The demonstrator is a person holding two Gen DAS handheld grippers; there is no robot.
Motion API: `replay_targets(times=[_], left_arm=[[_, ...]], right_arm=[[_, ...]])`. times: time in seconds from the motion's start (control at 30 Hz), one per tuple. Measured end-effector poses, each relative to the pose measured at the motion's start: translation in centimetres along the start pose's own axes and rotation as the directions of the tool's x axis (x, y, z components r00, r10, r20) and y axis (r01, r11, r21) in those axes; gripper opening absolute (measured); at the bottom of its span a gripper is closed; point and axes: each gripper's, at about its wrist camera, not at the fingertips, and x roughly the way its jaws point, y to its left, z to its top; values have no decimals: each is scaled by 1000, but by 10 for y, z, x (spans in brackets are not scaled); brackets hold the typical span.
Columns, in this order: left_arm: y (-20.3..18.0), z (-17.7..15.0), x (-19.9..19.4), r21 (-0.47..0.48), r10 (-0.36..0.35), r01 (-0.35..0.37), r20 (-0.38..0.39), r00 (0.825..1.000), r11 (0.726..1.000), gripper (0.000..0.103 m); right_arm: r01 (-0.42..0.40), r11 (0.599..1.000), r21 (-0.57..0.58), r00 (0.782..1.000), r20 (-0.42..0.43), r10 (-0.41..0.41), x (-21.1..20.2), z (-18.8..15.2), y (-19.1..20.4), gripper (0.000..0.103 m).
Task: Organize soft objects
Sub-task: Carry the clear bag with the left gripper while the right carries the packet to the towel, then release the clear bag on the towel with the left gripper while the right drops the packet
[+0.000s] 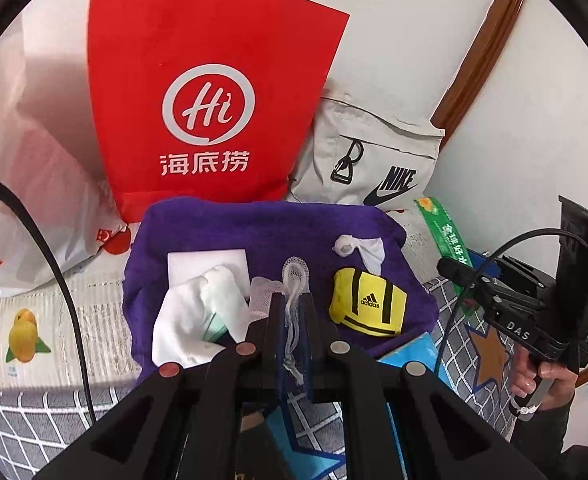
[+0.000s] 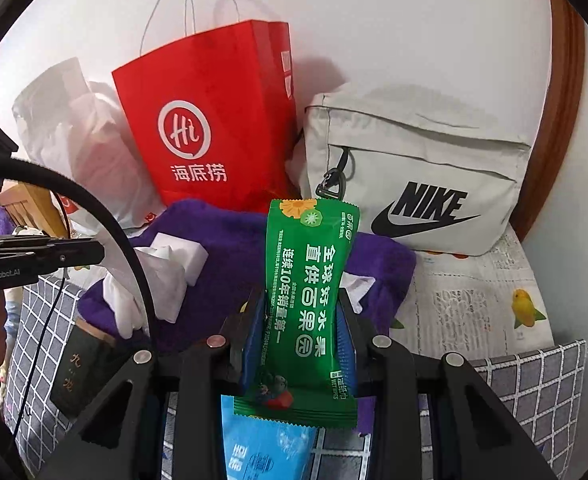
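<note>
My left gripper [image 1: 292, 300] is shut on a white mesh net [image 1: 295, 276], whose strands hang down between the fingers, above a purple towel [image 1: 254, 224]. On the towel lie a yellow Adidas pouch [image 1: 367, 306], crumpled white cloths [image 1: 198, 312], a white block [image 1: 208, 264] and a small white sock [image 1: 357, 248]. My right gripper [image 2: 299, 300] is shut on a green wet-wipes pack [image 2: 309, 288], held upright over the towel's near edge [image 2: 222, 240]. In the left wrist view, a hand holds that gripper [image 1: 453, 270] at the right.
A red paper bag [image 1: 210, 92] and a grey Nike bag [image 2: 421, 172] stand against the wall behind the towel. A white plastic bag [image 1: 34, 184] sits at the left. A blue pack [image 2: 262, 448] and a dark green box [image 2: 82, 364] lie on the checked cover [image 2: 533, 384].
</note>
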Motion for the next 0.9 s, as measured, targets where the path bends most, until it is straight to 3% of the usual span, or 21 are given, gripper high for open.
replay_targets(times=[0.77,0.9], left_arm=[[9,31,64,-11,-53,52,-71,996,999,8],[9,34,71,-1,-27,27,-80,996,1000,8]], right_arm=[[25,1000,-16,990,-142,-27,82,3,-11,33],[25,999,-22,986,-161,-28,92,3,-11,33]])
